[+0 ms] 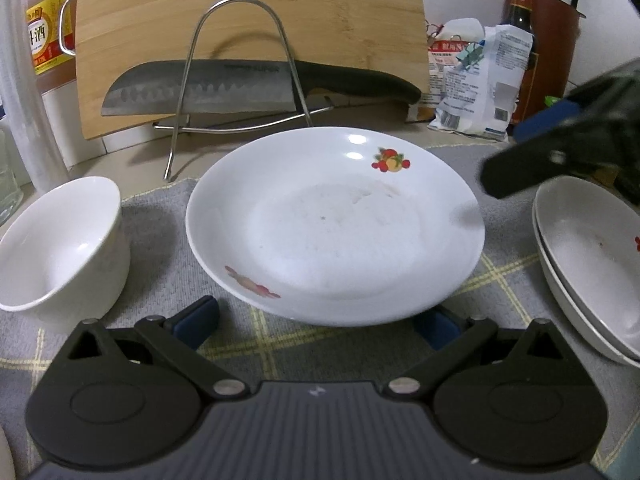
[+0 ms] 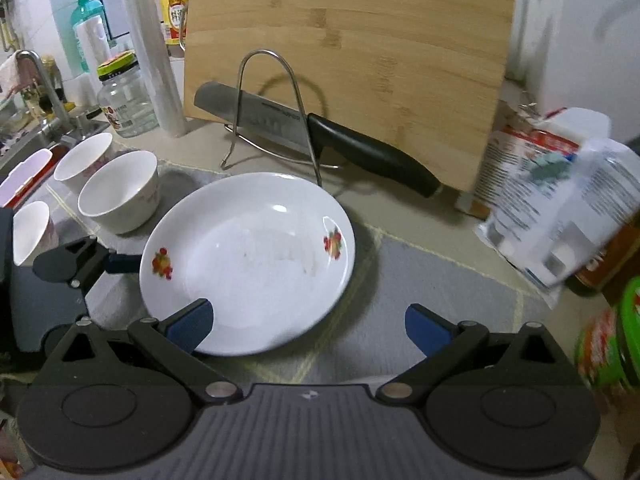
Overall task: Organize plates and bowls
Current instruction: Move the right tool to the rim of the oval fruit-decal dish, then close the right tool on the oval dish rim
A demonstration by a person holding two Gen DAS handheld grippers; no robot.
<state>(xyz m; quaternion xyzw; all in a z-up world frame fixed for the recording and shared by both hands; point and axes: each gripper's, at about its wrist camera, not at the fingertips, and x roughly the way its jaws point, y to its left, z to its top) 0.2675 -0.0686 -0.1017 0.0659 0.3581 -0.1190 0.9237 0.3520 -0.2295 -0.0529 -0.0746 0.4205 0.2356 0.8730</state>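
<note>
Bowls at far left: one white bowl [image 1: 60, 248] beside the plate on the grey checked mat [image 1: 160, 232]; three bowls [image 2: 118, 192] grouped in the right wrist view, kept together near the sink edge, probably for nesting. Centre: fruit-printed plate [image 1: 336, 224] flat on the mat, near rim between the fingers of the left gripper [image 1: 316, 324]. Fingers spread wide, blue pads low on either side of the rim, not clamped; placed as if to scoop or pinch the edge. Behind: wire rack [image 1: 236, 68] upright before a leaning cutting board [image 1: 248, 12], knife [image 1: 256, 88] laid through it. Right: right gripper [image 2: 308, 328] also spread, holding nothing, left pad over the plate rim. Far right: two plates stacked [image 1: 592, 264], likely the destination pile.
</note>
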